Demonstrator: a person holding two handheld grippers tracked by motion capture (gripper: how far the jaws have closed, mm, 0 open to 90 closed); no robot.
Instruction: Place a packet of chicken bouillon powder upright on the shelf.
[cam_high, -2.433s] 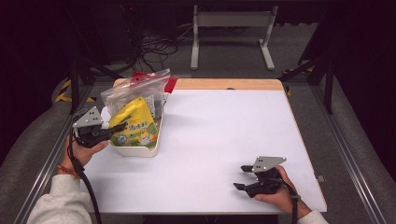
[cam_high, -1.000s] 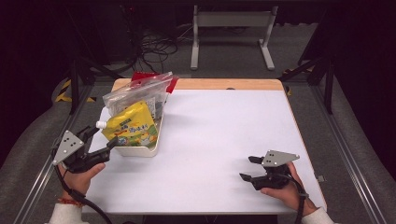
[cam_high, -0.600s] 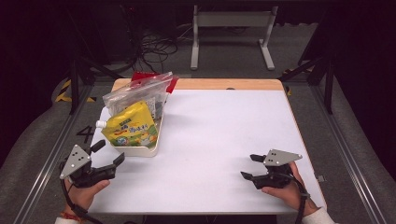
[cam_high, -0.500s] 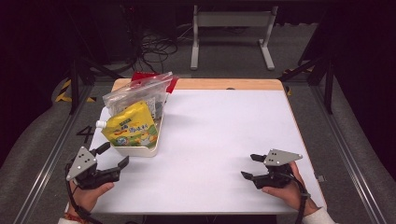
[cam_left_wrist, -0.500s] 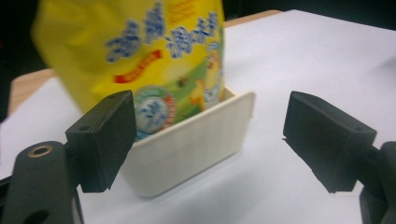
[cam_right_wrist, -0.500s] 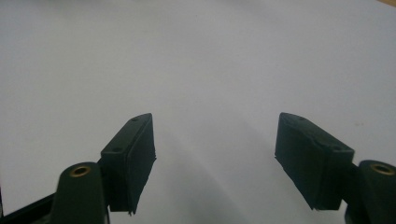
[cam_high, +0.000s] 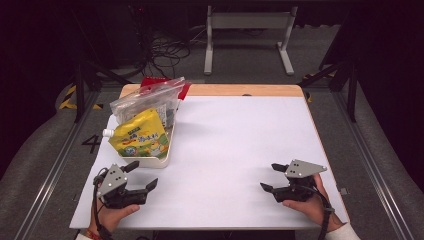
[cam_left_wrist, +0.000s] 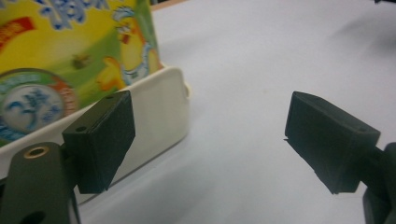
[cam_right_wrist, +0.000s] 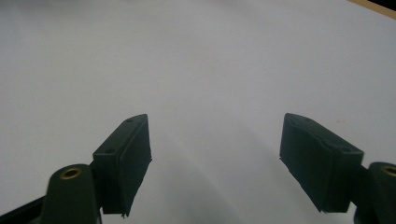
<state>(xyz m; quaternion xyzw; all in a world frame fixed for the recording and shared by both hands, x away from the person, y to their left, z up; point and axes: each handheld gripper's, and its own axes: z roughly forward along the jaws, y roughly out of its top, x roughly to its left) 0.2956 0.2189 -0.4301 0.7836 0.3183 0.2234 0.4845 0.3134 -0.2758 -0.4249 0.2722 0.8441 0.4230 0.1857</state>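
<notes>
Both tongs spread, empty — left tongs (cam_high: 141, 176) beside white tray (cam_high: 150, 161), yellow pouch (cam_high: 139, 138) inside; best approached low, squarely.

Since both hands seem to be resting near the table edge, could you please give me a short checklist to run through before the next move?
1. Left gripper open with nothing between its pads: ok.
2. Right gripper open and empty over bare table: ok.
3. Yellow pouch sitting in the white tray: ok.
4. Clear bag resting in the tray behind the pouch: ok.
5. Left gripper clear of the tray: ok, a gap shows.
6. Pouch cap closed tight: cannot tell.
</notes>
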